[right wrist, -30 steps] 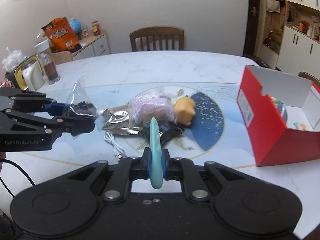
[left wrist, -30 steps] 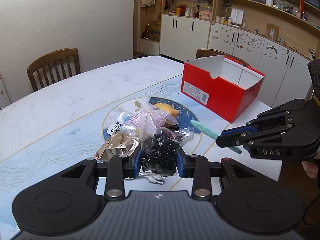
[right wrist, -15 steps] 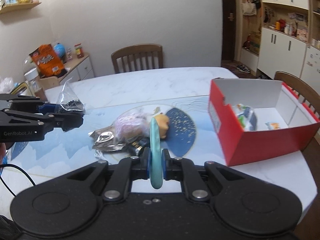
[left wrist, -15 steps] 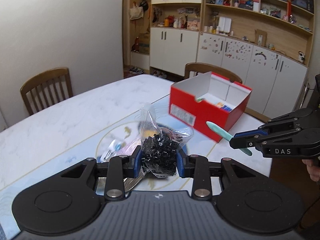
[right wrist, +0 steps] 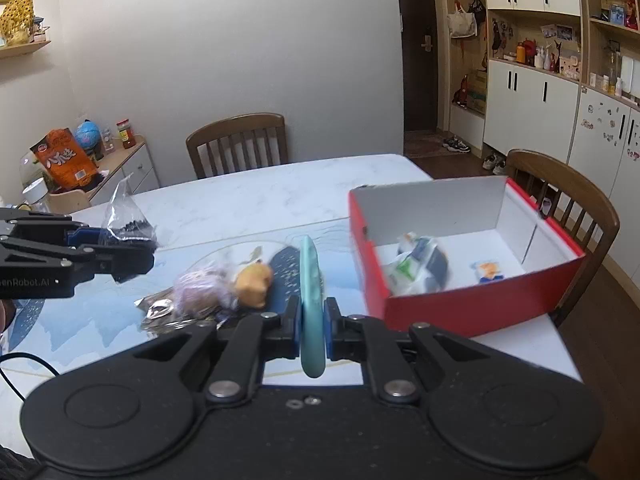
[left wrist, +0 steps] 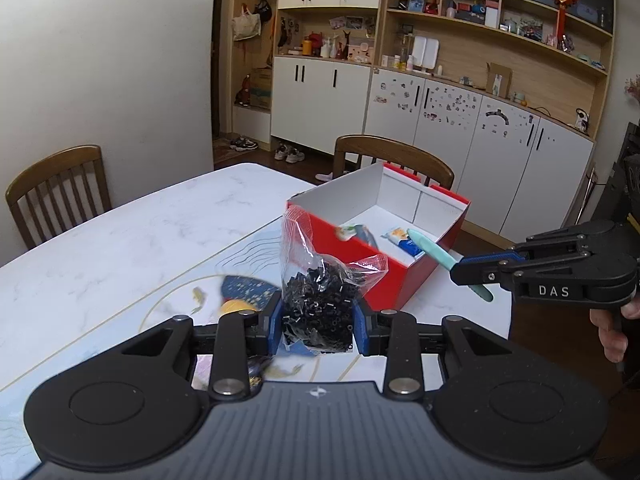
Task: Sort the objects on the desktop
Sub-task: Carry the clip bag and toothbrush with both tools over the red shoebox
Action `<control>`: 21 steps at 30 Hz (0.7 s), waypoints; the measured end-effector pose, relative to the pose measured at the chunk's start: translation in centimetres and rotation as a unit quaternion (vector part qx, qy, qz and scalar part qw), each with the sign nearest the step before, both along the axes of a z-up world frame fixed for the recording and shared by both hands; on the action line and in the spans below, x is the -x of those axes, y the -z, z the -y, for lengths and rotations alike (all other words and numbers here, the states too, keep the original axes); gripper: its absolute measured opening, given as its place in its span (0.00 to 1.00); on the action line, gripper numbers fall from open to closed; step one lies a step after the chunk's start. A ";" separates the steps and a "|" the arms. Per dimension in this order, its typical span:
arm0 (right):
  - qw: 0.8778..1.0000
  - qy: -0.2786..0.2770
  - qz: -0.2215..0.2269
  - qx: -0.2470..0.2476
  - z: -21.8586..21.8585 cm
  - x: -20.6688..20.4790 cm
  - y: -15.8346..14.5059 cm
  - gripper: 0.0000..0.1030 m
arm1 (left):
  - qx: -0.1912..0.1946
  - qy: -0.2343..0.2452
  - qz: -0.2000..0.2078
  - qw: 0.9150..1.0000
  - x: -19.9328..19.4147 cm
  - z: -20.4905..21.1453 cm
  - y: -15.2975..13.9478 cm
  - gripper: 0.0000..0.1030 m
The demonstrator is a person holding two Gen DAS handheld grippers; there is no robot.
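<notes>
Gripping a clear bag of small black parts [left wrist: 318, 304] between its blue pads, the left gripper [left wrist: 317, 322] hangs above the desk [left wrist: 120, 248], the bag standing up out of the jaws. To its right the red box [left wrist: 400, 280] sits at the desk's far edge. Rightmost, the right gripper [right wrist: 312, 322] is clamped on a mint-green stick [right wrist: 311, 300], whose tip reaches over the box's rim.

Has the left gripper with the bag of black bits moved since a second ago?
Yes. The left gripper, shut on the bag of black bits, has lifted off the table pile and swung toward the red box, which now sits right behind the bag.
</notes>
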State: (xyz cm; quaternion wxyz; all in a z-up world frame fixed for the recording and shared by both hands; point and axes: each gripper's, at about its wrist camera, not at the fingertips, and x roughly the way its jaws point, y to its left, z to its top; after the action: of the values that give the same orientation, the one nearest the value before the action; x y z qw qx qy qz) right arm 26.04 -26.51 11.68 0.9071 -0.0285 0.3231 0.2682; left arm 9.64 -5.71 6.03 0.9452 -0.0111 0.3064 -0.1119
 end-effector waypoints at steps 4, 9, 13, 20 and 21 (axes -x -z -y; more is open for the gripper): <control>1.000 -0.001 -0.003 0.003 1.2 -1.7 -0.4 0.10 | -0.002 0.004 -0.003 1.000 -1.7 1.7 -0.4 0.32; 1.000 -0.007 -0.004 0.009 2.9 -3.9 -0.8 0.10 | -0.002 0.008 -0.005 1.000 -4.0 3.6 -0.7 0.32; 1.000 -0.016 -0.016 0.017 4.0 -6.0 -0.8 0.10 | -0.005 0.015 -0.014 1.000 -6.1 5.2 -0.8 0.32; 0.999 -0.029 -0.026 0.022 5.8 -9.8 -1.0 0.10 | -0.004 0.019 -0.029 0.999 -10.1 7.4 -0.5 0.32; 0.999 -0.031 -0.029 0.023 6.0 -10.3 -0.9 0.10 | -0.004 0.020 -0.033 0.999 -10.7 7.7 -0.4 0.32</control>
State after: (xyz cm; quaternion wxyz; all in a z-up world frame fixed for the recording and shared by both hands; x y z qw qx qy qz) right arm 36.38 -32.55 12.57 0.8876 -0.0513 0.3544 0.2896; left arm 20.31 -13.44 6.47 0.9323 -0.0052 0.3379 -0.1287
